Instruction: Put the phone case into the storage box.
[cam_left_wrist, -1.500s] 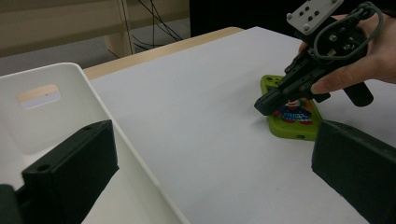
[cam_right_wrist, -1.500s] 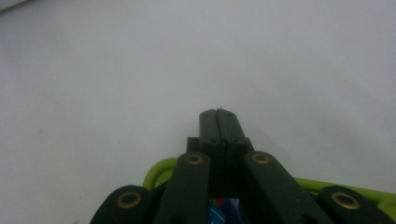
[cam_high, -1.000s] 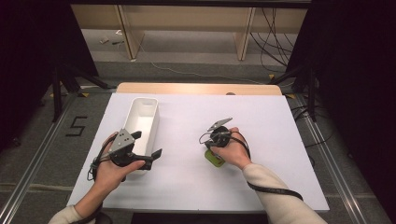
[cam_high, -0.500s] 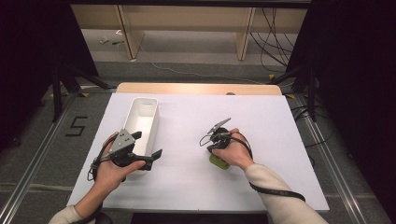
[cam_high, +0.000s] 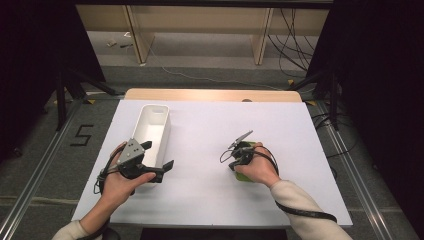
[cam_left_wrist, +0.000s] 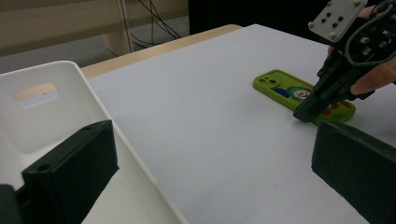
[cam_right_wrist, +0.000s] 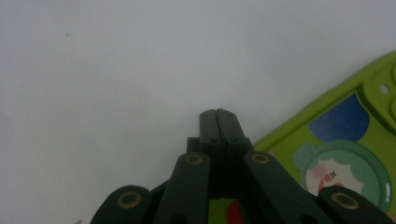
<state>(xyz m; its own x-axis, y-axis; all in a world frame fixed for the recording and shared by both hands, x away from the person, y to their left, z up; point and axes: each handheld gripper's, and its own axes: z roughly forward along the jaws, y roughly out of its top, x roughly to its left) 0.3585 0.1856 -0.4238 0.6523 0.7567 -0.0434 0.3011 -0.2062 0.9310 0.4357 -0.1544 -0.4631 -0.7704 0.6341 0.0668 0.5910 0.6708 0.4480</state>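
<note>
While the left gripper (cam_high: 159, 156) hangs wide open by the bin (cam_high: 151, 131) at mid-left of the high view, the right gripper (cam_right_wrist: 218, 114) has slid from beside the case (cam_left_wrist: 302, 95) onto its edge, jaws pressed together on nothing. A pickup looks imminent. One case, one bin, two grippers.

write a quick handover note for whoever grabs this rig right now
Right hand-held gripper: jaws shut with nothing between them, tips down at the edge of the green phone case, which lies flat on the white table.
Left hand-held gripper: open, holding nothing, at the near end of the white bin.
Done: nothing picked up, bin looks unfilled.
Left: likely grasp the case and move it to the bin.
</note>
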